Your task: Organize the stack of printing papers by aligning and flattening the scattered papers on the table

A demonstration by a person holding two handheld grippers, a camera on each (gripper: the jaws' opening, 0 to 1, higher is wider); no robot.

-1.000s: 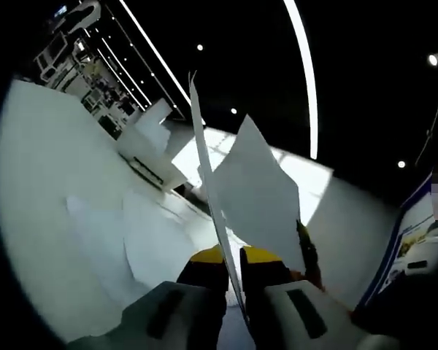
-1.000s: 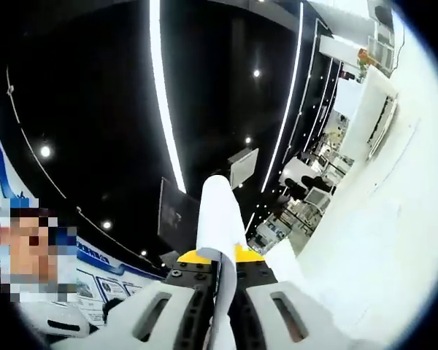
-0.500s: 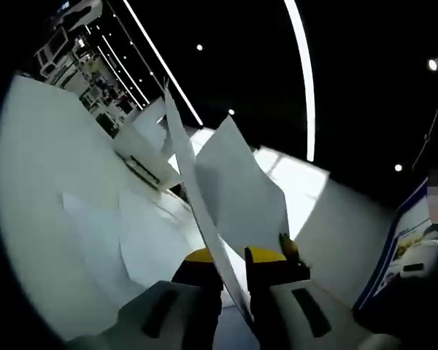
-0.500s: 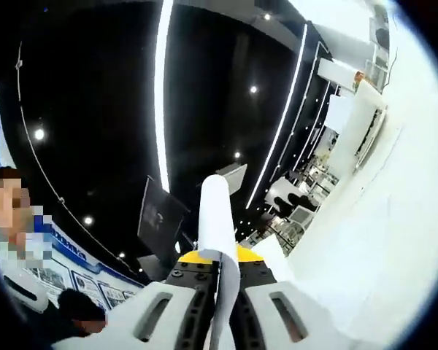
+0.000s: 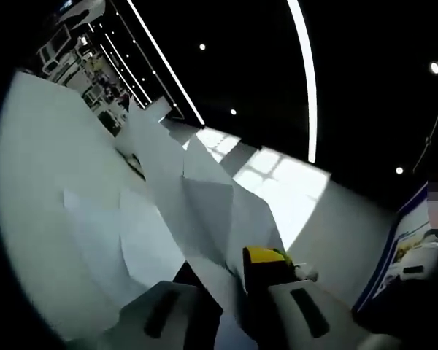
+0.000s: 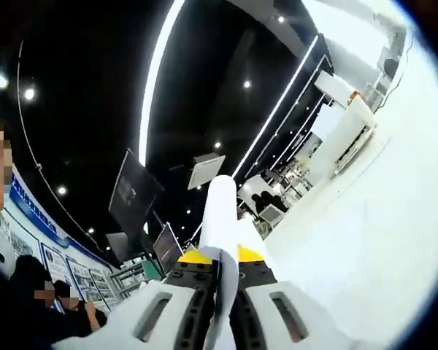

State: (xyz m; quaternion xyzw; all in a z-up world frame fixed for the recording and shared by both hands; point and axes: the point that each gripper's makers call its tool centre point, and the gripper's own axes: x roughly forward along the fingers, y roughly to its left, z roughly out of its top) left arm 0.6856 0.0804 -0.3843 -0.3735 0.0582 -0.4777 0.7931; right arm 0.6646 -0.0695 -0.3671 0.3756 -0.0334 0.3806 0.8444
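In the left gripper view, white sheets of printing paper (image 5: 204,211) rise between the jaws and lean over to the left, with my left gripper (image 5: 230,273) shut on their lower edge. More loose sheets (image 5: 124,240) lie flat on the white table (image 5: 44,182) to the left. In the right gripper view, a bent edge of white paper (image 6: 220,219) stands up from between the jaws, and my right gripper (image 6: 220,271) is shut on it. The white table (image 6: 365,233) fills the right side of that view.
People stand at the left edge of the right gripper view (image 6: 29,292), near a blue-and-white wall display. White counters and equipment (image 6: 336,124) stand beyond the table. A dark ceiling with light strips lies above in both views.
The held sheets in the left gripper view have tipped over to the left and flattened lower. The right gripper view has turned, bringing more people and a hanging screen into view.
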